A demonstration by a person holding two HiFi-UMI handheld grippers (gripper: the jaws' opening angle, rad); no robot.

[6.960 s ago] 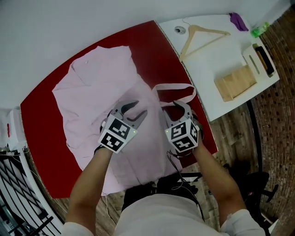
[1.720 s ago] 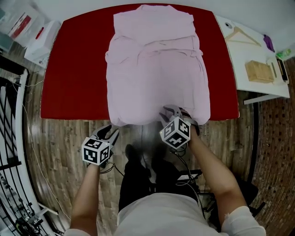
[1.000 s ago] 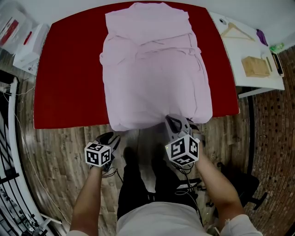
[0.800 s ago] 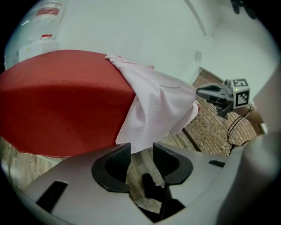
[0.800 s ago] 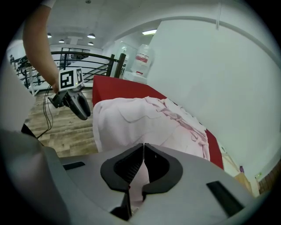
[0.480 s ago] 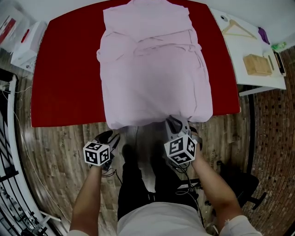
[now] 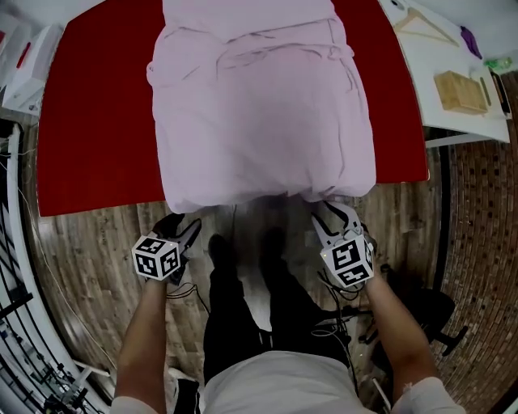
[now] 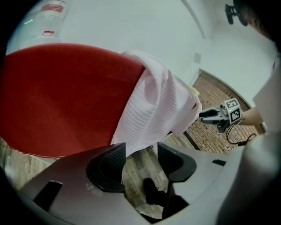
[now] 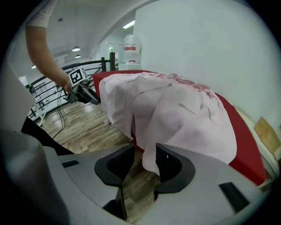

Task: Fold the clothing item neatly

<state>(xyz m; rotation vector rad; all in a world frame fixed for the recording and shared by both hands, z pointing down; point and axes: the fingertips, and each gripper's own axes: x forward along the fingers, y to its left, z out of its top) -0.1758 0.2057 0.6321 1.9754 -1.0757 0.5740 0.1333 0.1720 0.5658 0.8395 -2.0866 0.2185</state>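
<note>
A pink garment (image 7: 259, 97) lies spread on the red table (image 7: 89, 137), and its hem hangs over the near edge. My left gripper (image 7: 184, 228) is below the hem's left corner. In the left gripper view the left gripper (image 8: 141, 151) is open; its jaws have just been opening, and the cloth (image 8: 153, 105) hangs beyond them with nothing between. My right gripper (image 7: 333, 210) is at the hem's right corner. Its jaws (image 9: 145, 156) have just been opening, and the cloth's lowest corner (image 9: 184, 114) hangs at their mouth beside the right pad, not pressed.
A white side table (image 7: 421, 73) to the right carries a wooden hanger (image 7: 425, 24) and a wooden block (image 7: 461, 90). A white box (image 7: 24, 69) sits at the left, with a black railing (image 7: 16, 323) below it. The person's legs and a shoe (image 7: 218, 247) stand on wooden floor.
The right gripper has slid from the middle of the front hem to its right corner, lower, and its jaws now stand apart. The left gripper has sunk slightly.
</note>
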